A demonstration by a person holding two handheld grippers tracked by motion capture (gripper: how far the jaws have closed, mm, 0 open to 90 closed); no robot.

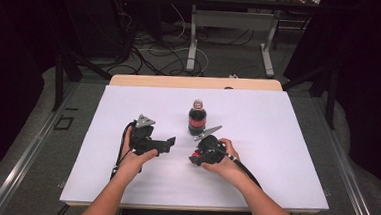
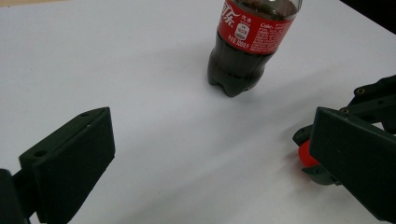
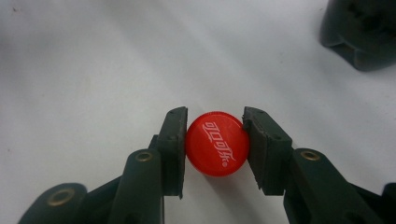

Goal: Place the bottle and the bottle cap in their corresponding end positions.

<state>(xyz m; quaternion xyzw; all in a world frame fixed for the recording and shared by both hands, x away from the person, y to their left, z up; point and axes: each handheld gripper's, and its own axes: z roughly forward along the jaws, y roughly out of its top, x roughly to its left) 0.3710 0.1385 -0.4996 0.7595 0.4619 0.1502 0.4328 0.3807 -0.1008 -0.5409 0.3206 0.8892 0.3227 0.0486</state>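
The right claw point(image 3: 215, 142) pinched a red cap point(image 3: 217, 143) by its ribbed edge, low over the white table point(image 1: 275, 158). The left claw point(image 2: 212, 158) was wide open and empty. The cap looked light, stiff and slippery, the uncapped cola bottle point(image 1: 197, 119) just beyond heavier.

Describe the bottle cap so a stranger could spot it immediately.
On the white table, just in front of the upright dark cola bottle with a red label, the right tongs grip a small round red plastic cap. It alone bears white script on top.
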